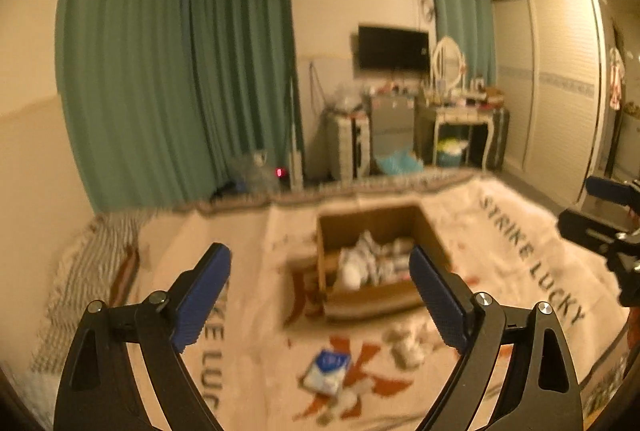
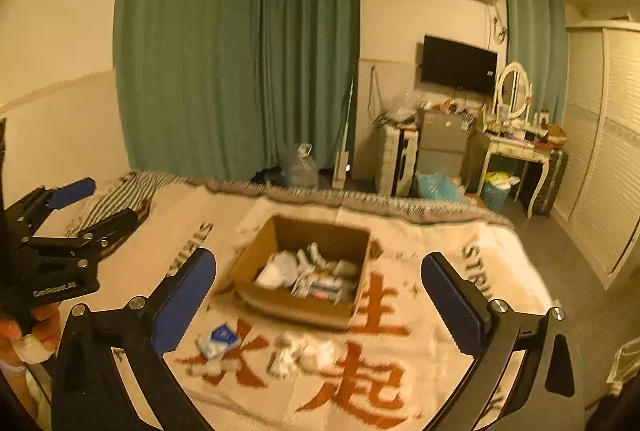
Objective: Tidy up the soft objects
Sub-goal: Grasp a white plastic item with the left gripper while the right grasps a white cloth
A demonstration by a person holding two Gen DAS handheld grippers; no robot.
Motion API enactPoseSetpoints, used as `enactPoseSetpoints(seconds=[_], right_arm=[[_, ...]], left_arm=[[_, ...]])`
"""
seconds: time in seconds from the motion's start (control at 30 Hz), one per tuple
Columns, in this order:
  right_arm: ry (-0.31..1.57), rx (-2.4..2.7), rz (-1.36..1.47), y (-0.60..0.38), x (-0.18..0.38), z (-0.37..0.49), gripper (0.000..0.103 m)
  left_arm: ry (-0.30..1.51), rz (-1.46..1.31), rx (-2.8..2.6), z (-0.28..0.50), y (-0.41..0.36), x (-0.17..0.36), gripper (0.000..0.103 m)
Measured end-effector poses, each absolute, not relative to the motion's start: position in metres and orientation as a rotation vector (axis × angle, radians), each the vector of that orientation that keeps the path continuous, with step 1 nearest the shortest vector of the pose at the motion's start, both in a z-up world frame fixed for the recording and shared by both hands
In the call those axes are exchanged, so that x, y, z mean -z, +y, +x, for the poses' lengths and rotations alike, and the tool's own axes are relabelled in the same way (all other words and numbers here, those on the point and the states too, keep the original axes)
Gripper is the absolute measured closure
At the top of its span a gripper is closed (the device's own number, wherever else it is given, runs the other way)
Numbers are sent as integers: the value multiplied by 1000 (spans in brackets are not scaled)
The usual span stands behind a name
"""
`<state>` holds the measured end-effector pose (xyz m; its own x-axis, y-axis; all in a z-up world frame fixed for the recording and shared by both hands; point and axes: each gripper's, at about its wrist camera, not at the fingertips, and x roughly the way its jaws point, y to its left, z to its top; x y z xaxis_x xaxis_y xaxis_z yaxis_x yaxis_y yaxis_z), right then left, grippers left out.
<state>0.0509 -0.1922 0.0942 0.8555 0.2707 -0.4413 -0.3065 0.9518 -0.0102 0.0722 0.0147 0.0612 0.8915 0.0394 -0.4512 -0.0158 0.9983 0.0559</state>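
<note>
A bedroom with green curtains (image 2: 240, 51) holds a bed under a cream blanket (image 2: 432, 271) printed with red characters. A cardboard box (image 2: 300, 305) of soft packets sits mid-blanket; a blue-and-white packet (image 2: 219, 340) and white crumpled pieces (image 2: 304, 353) lie just in front of the box. Only the right wrist view shows the person's left hand (image 2: 24, 327) gripping the left gripper (image 2: 96, 205) left of the box. Both the left gripper and the right gripper (image 2: 318, 299) hang above the blanket, jaws spread and holding nothing
</note>
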Motion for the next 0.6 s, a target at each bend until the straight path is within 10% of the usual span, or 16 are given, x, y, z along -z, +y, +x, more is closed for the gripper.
enactPoseSetpoints(seconds=[0.53, 0.6], right_arm=[[717, -311, -137, -151, 93, 96, 0], [749, -322, -127, -147, 109, 103, 2]], left_arm=[[802, 9, -56, 88, 21, 117, 13], [849, 12, -40, 91, 18, 134, 27]])
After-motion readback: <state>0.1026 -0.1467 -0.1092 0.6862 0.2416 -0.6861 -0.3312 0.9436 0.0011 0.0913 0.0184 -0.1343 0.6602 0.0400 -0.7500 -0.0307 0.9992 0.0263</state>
